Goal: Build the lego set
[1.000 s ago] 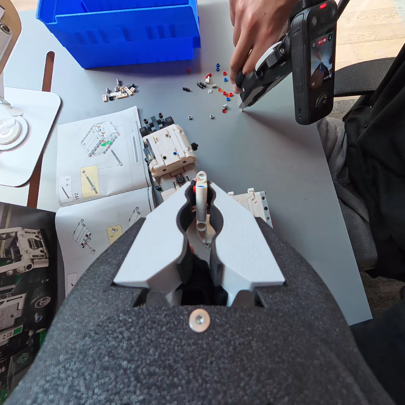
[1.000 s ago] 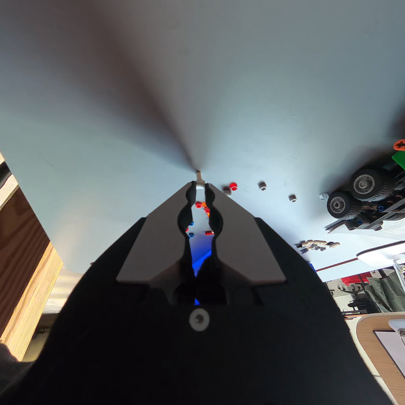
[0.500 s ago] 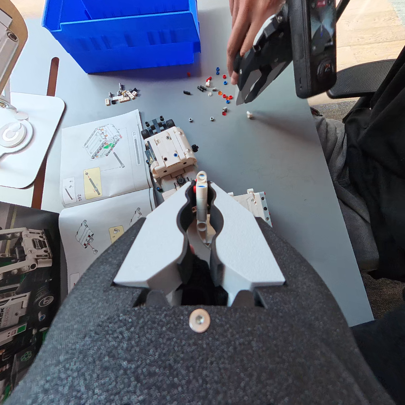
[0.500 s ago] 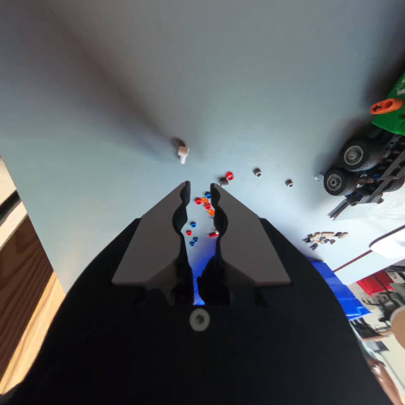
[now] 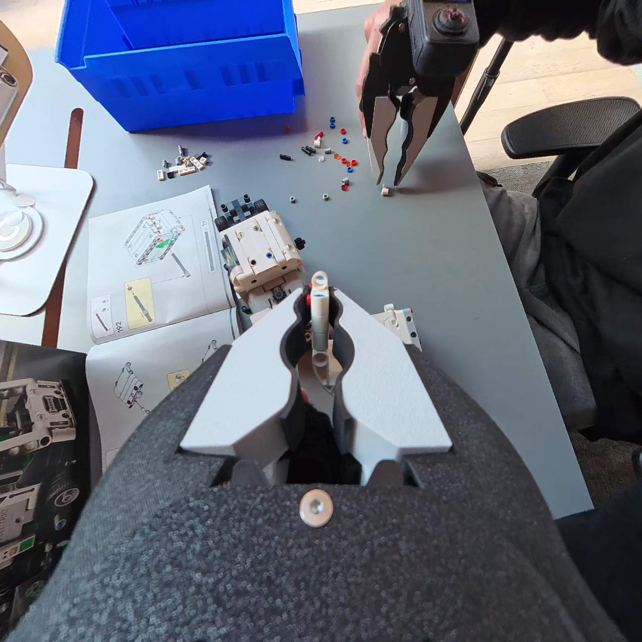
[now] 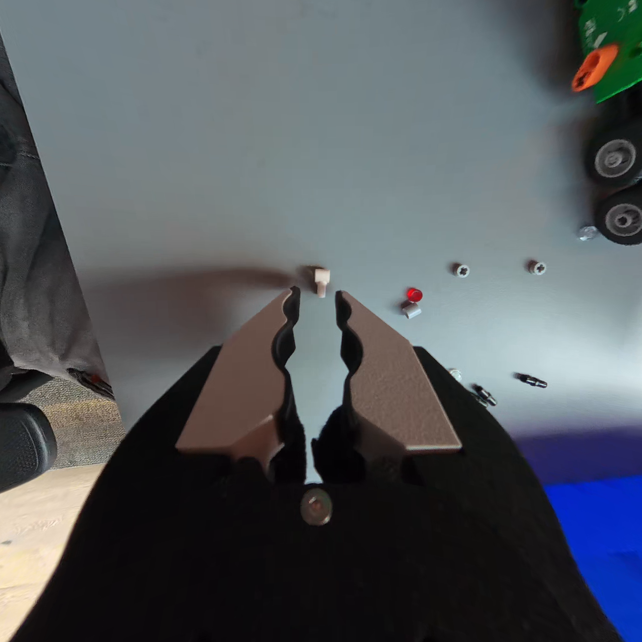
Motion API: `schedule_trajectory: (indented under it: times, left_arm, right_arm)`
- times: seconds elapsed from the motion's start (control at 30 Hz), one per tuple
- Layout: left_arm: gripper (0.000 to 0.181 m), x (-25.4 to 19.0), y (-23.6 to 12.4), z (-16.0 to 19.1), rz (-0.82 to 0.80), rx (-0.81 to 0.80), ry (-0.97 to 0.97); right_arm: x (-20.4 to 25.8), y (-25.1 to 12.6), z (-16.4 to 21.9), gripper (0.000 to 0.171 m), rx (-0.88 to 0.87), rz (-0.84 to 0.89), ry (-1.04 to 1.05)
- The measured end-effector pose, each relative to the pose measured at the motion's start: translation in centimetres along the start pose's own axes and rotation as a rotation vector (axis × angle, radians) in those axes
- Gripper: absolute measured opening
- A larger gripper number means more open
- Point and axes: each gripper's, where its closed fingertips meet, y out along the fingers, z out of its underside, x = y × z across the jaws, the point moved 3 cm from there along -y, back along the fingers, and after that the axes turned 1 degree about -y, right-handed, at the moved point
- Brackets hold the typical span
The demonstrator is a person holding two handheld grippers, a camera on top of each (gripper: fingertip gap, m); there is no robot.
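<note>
My left gripper (image 5: 319, 295) is shut on a light grey cylinder piece (image 5: 319, 312) that stands up between its jaws, above the white truck cab model (image 5: 260, 253) on the grey table (image 5: 399, 278). My right gripper (image 6: 315, 293) is open and empty, tips down on the table, just short of a small white peg (image 6: 321, 279). In the left wrist view the right gripper (image 5: 389, 182) stands at the far right with the peg (image 5: 385, 190) at its tips. Small loose pieces (image 5: 342, 159) lie scattered beside it.
A blue bin (image 5: 187, 66) stands at the back. An open instruction booklet (image 5: 149, 264) lies left of the cab. A wheeled chassis (image 6: 615, 194) with a green panel (image 6: 611, 45) is at the right in the right wrist view. The table edge and a chair (image 5: 569, 128) are on the right. Left tips to right tips: about 30 cm.
My right gripper let go of the small white peg, lifted off and opened, then swung back down so its open tips stand at the peg. The left gripper kept its hold.
</note>
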Motion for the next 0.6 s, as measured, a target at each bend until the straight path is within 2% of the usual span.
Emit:
schedule_trajectory:
  times: [0.03, 0.17, 0.3, 0.4, 0.47, 0.5, 0.6]
  left_arm:
    - [0.006, 0.0, 0.1, 0.0, -0.001, 0.007, 0.001]
    - [0.006, 0.0, 0.3, 0.0, 0.002, 0.008, 0.001]
    - [0.006, 0.0, 0.8, 0.1, 0.014, 0.015, 0.0]
    - [0.006, 0.2, 1.5, -0.4, 0.02, -0.008, -0.003]
    - [0.006, 0.3, 2.1, -1.5, 0.01, -0.06, 0.027]
    - [0.006, 0.5, 2.3, -2.4, -0.011, -0.114, 0.062]
    - [0.006, 0.2, 2.0, -6.2, -0.021, -0.387, 0.14]
  right_arm:
    - [0.0, 0.0, -0.1, 0.013, 0.015, 0.005, -0.019]
    - [-0.1, 0.5, -0.4, 0.007, 0.061, 0.019, -0.08]
    - [0.0, 0.8, -0.9, 0.005, 0.038, -0.012, -0.061]
    - [-0.3, 0.8, -1.4, 0.005, 0.015, 0.027, -0.066]
    - [-1.0, -0.4, -3.5, 0.005, -0.141, 0.062, -0.019]
    - [-1.7, -1.8, -5.3, 0.005, -0.274, 0.093, 0.022]
    - [-4.2, -10.1, -11.7, 0.005, -0.906, 0.112, 0.192]
